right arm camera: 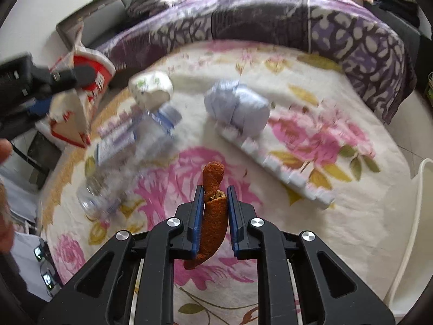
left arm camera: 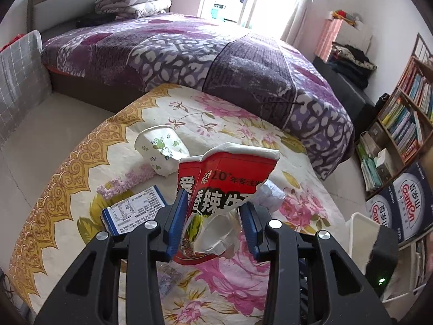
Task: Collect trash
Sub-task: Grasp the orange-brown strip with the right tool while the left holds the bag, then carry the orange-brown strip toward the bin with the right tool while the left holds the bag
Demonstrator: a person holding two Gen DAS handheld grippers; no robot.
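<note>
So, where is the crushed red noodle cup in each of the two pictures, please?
Left wrist view: the red noodle cup sits at centre, low in the picture, clamped in the left gripper.
Right wrist view: the same cup is at the far left, upper half, blurred, beside the left gripper's black body.
Shared landmark: the white paper cup with green print lying on the floral cloth.
</note>
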